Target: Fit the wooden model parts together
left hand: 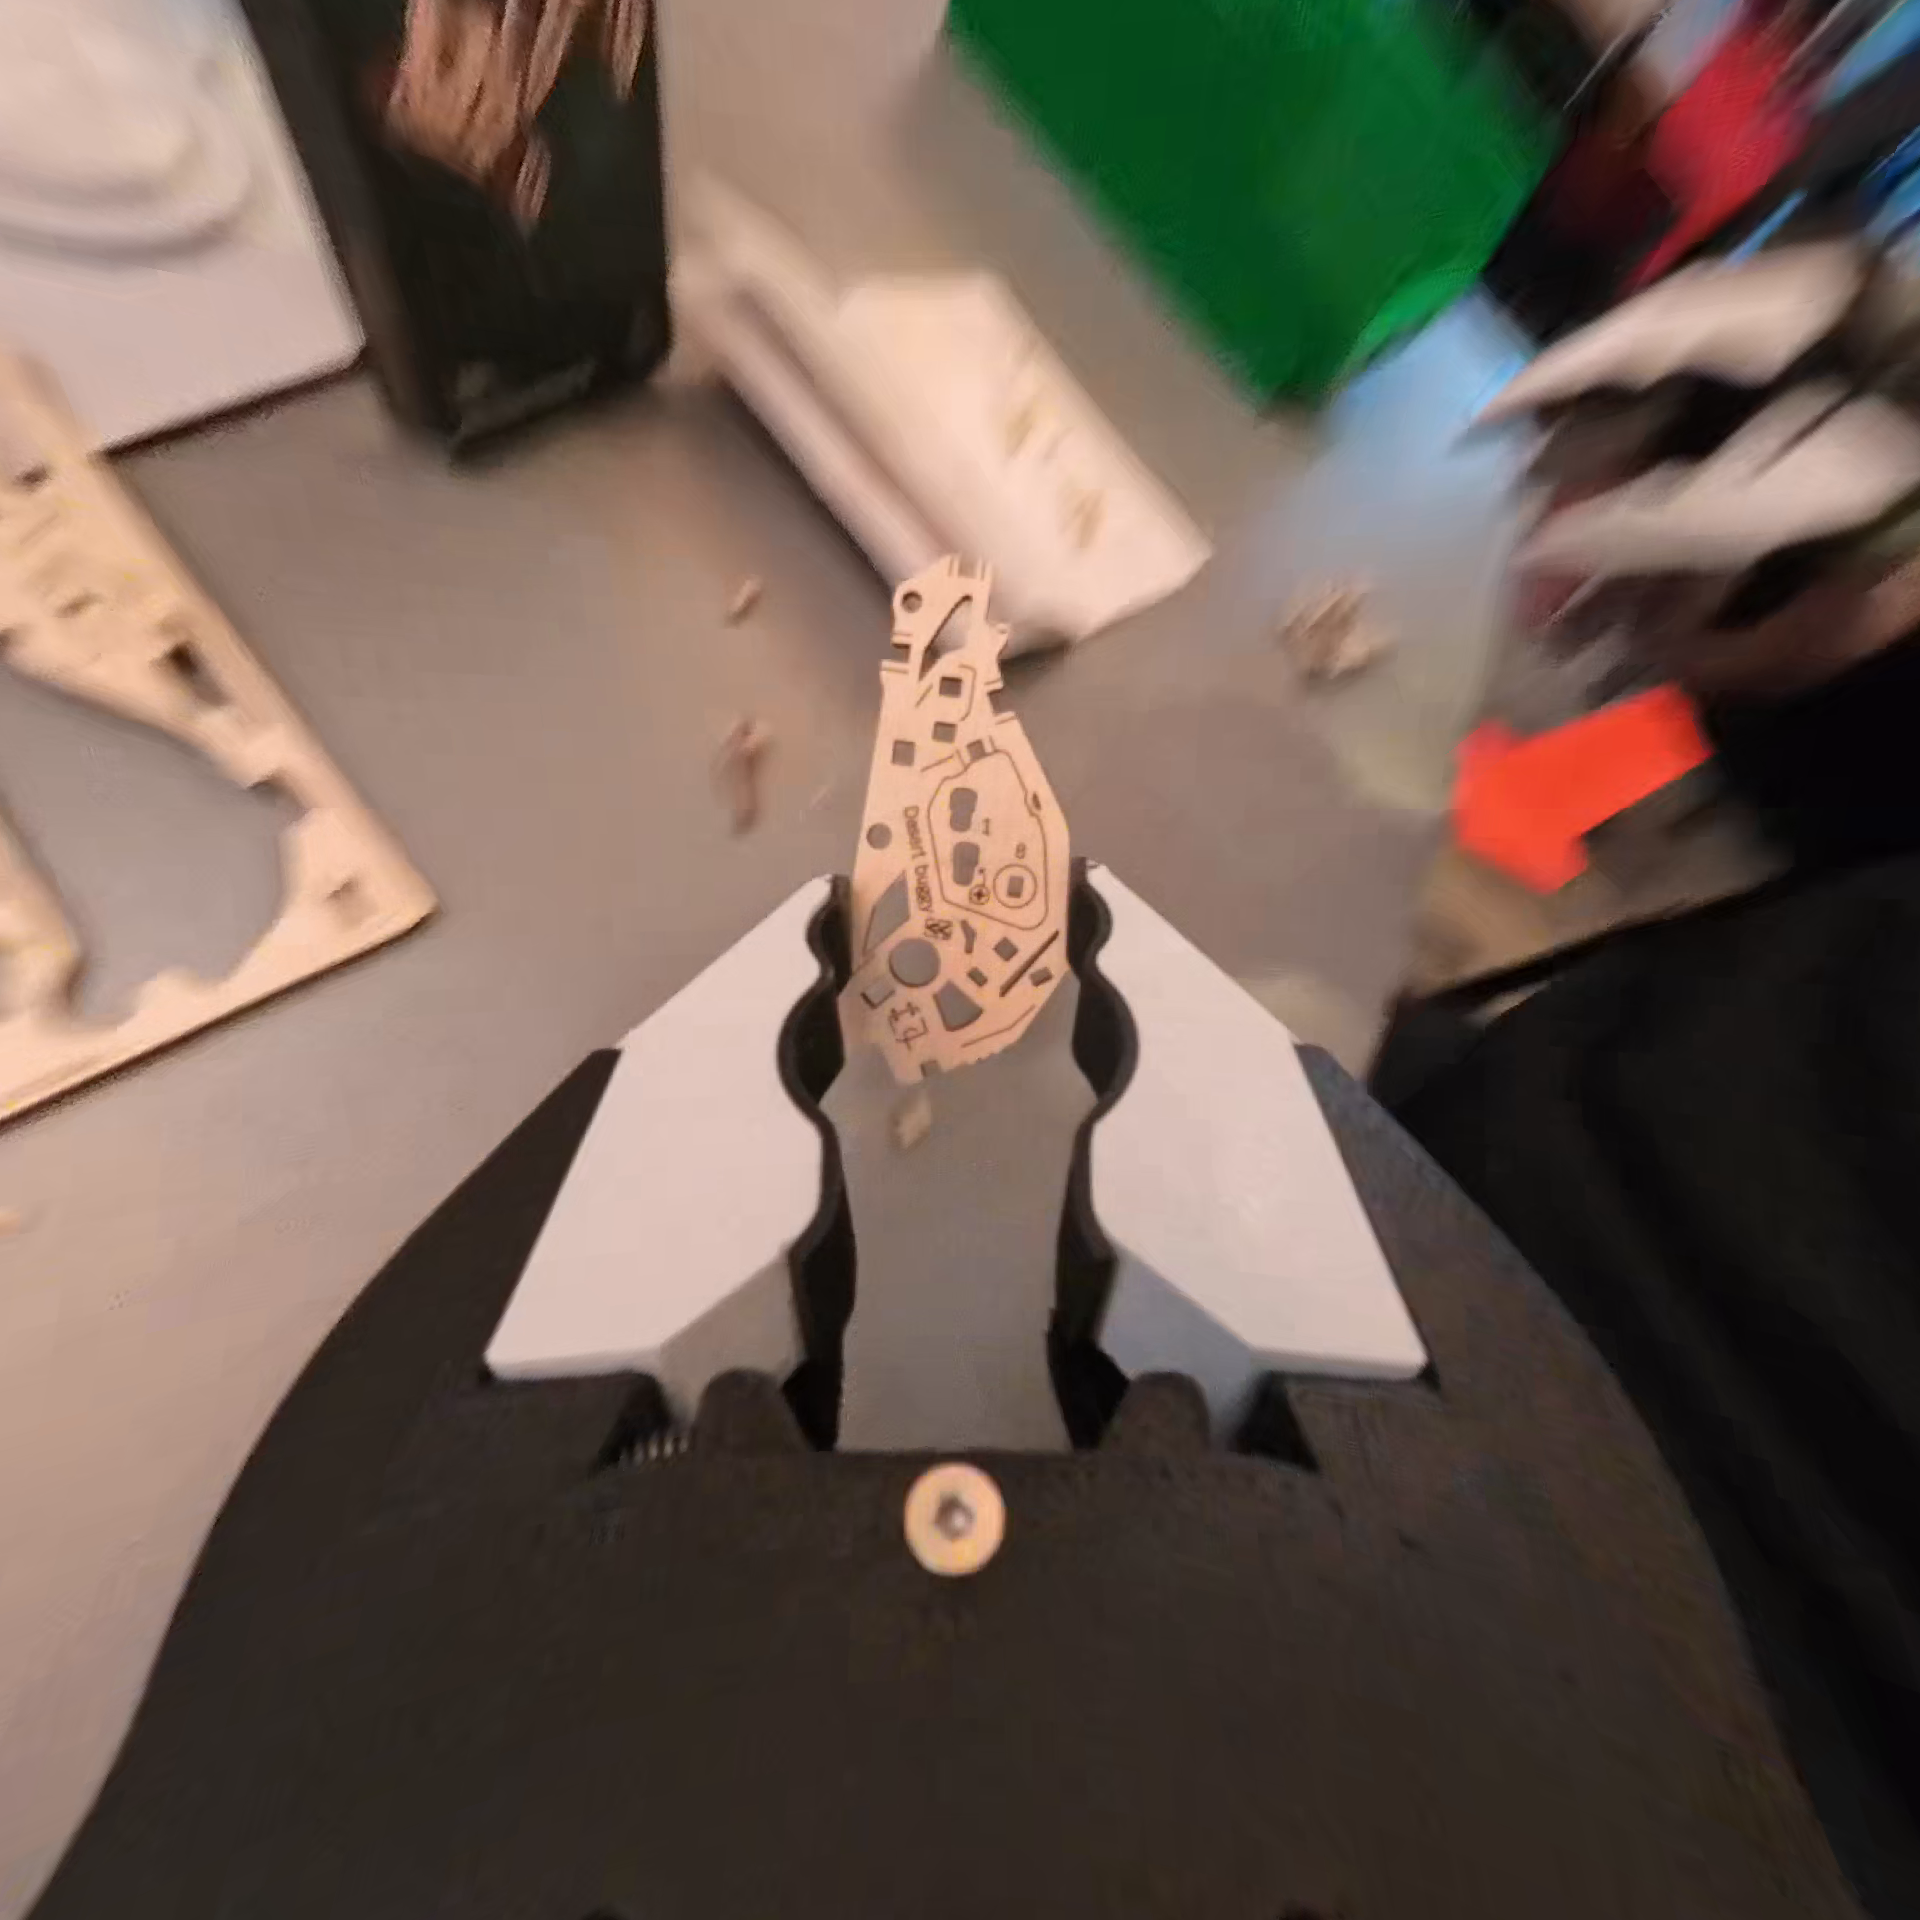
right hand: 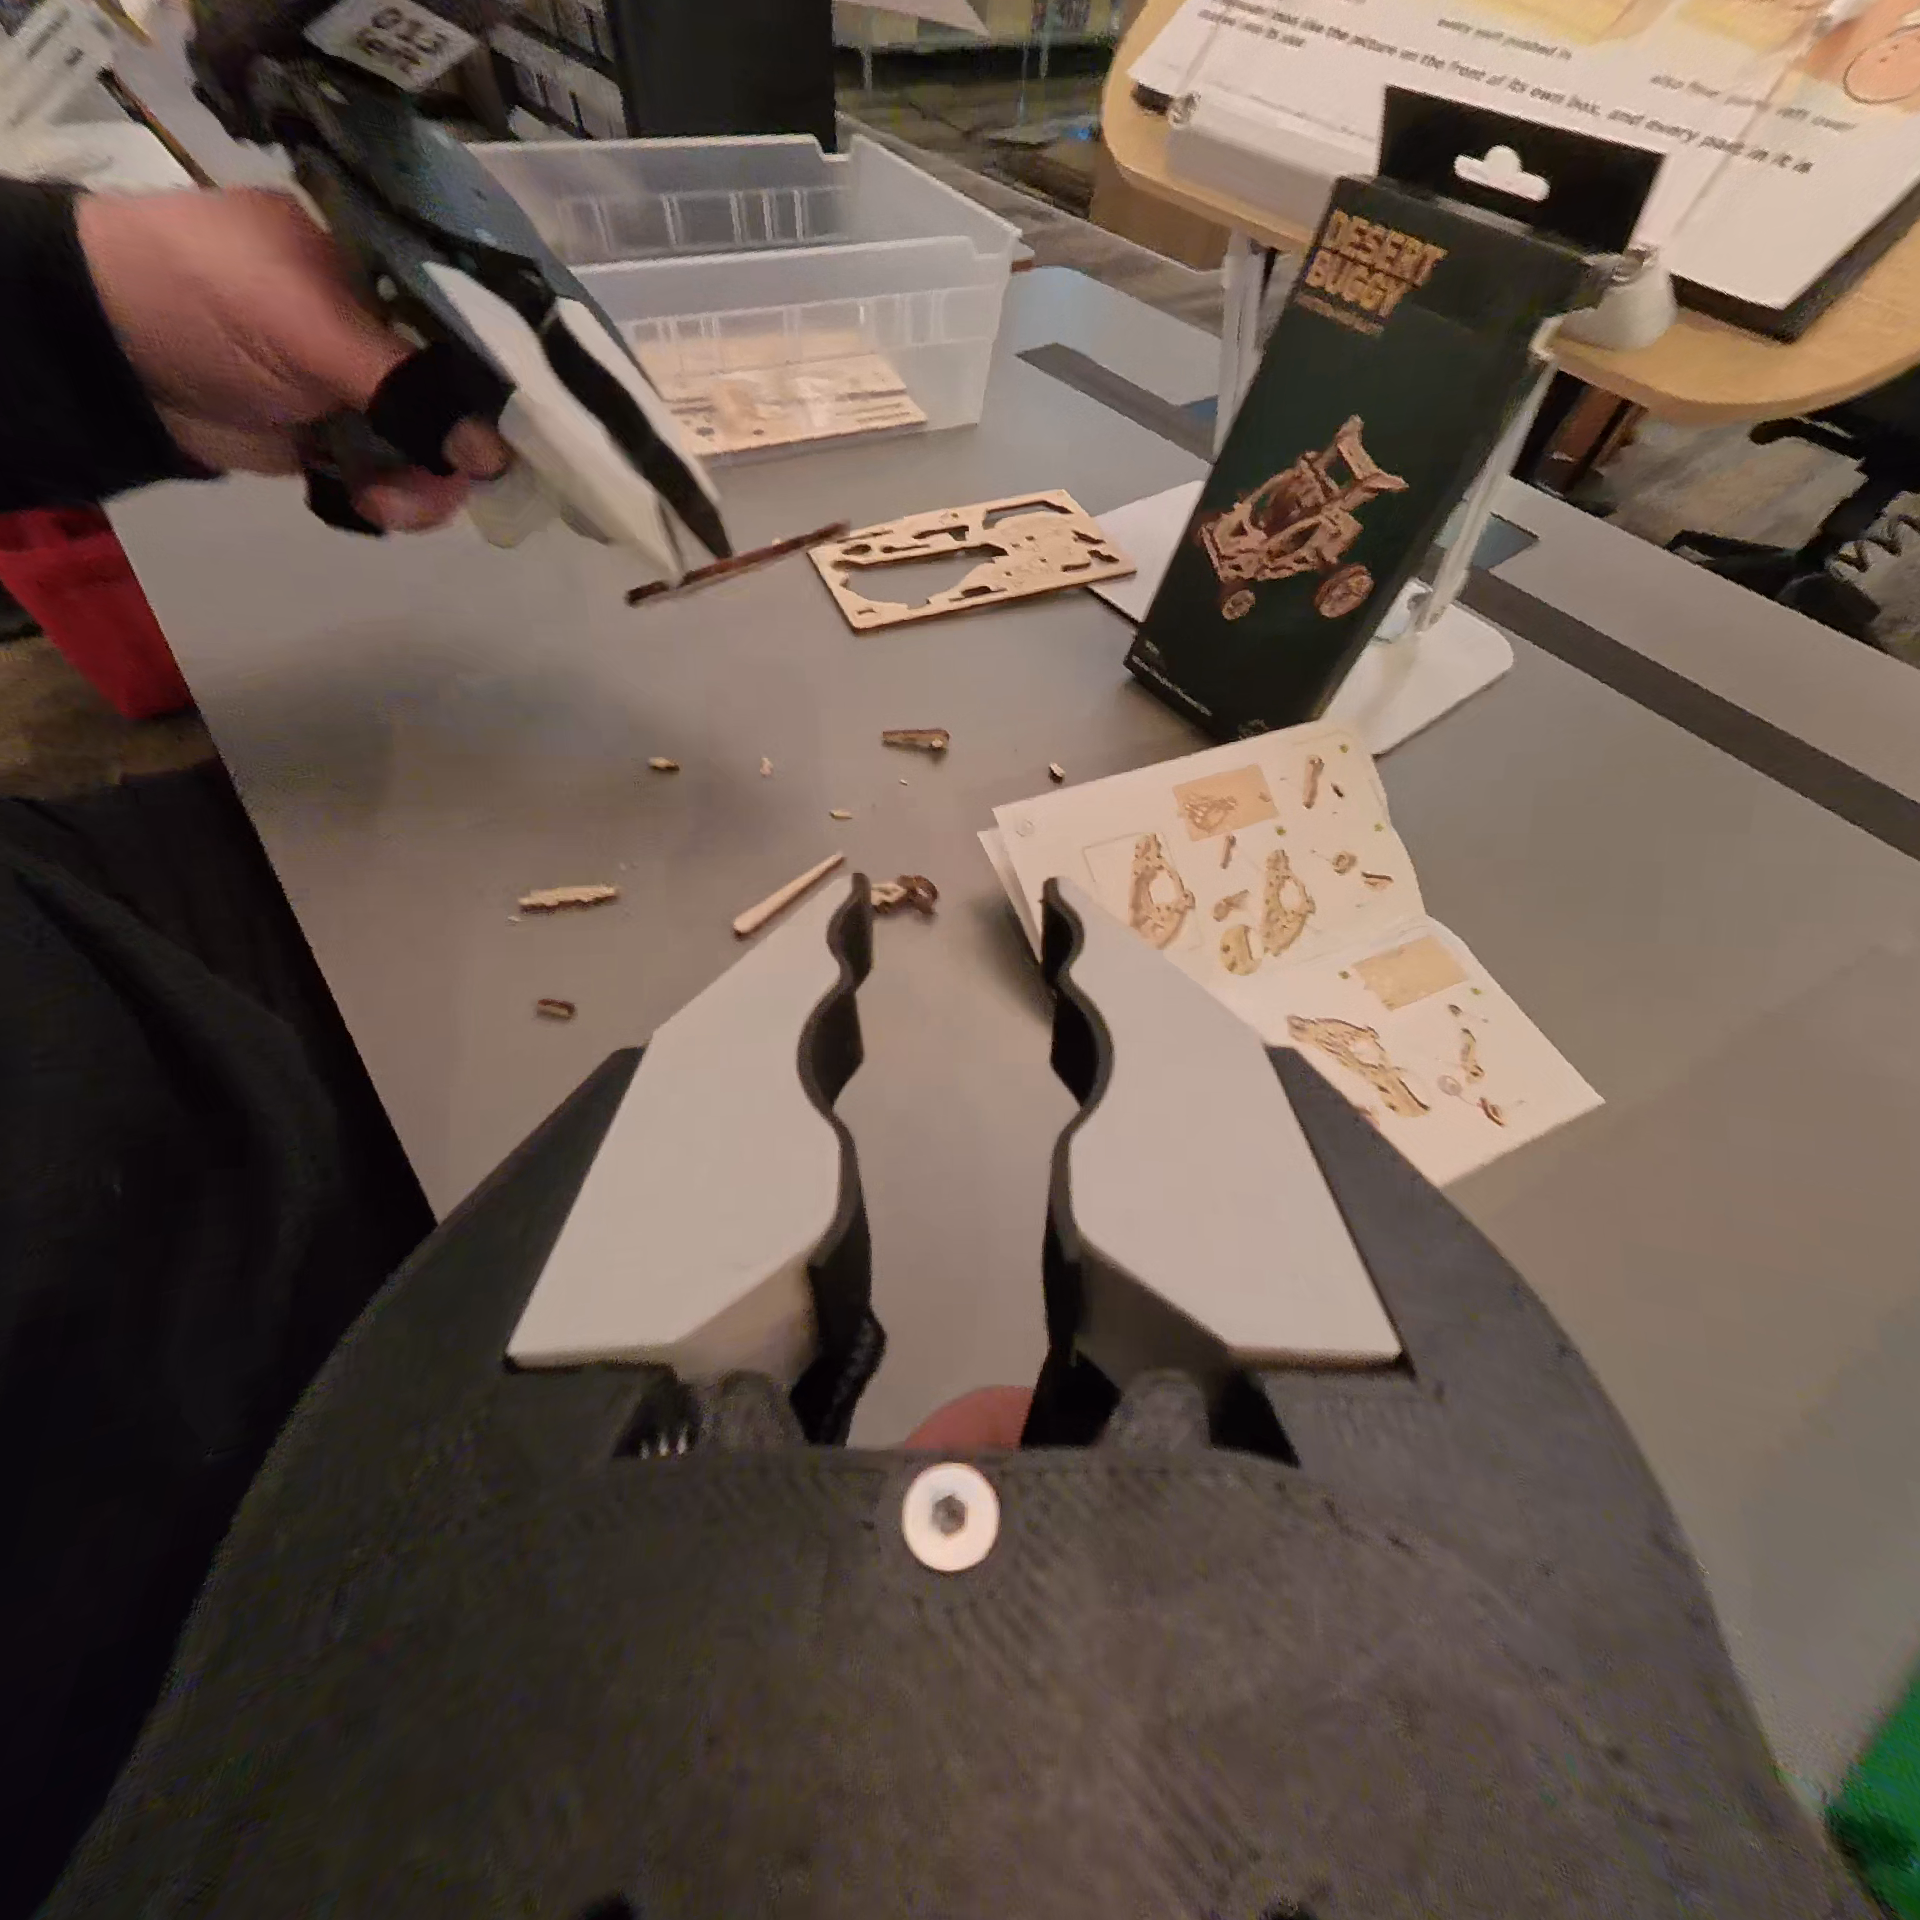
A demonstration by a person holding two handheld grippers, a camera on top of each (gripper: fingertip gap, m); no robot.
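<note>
Left gripper (left hand: pixel 961 883): pinching a flat wooden model part (left hand: pixel 961 862) between its black pads; in the right wrist view the same gripper (right hand: pixel 686 551) appears at 10 o'clock, held by a person's hand (right hand: pixel 239 353), with the part showing edge-on as a thin dark strip.
Wooden model part: stands upright in the left jaws, its lower half between the pads, its narrow end reaching toward 12 o'clock beyond the fingertips; its left and right edges meet the pads.
Right gripper (right hand: pixel 951 899): spread, nothing between its pads, hovering above the grey table (right hand: pixel 520 727).
Small wooden piece (right hand: pixel 904 894): lies on the table just beyond the right gripper's left fingertip, apart from the pads.
Wooden stick (right hand: pixel 787 894): on the table at 11 o'clock from the right fingertips, near them.
Loose chips (right hand: pixel 566 896): scattered on the table toward 10 and 12 o'clock of the right gripper.
Instruction sheet (right hand: pixel 1299 935): flat on the table at 2 o'clock, its near corner beside the right fingertip.
Punched-out wooden sheet (right hand: pixel 966 571): farther off at 12 o'clock, beside the dark box (right hand: pixel 1320 499), which stands upright at 1 o'clock.
Clear bin (right hand: pixel 779 270): at the far edge of the table, toward 11 o'clock.
</note>
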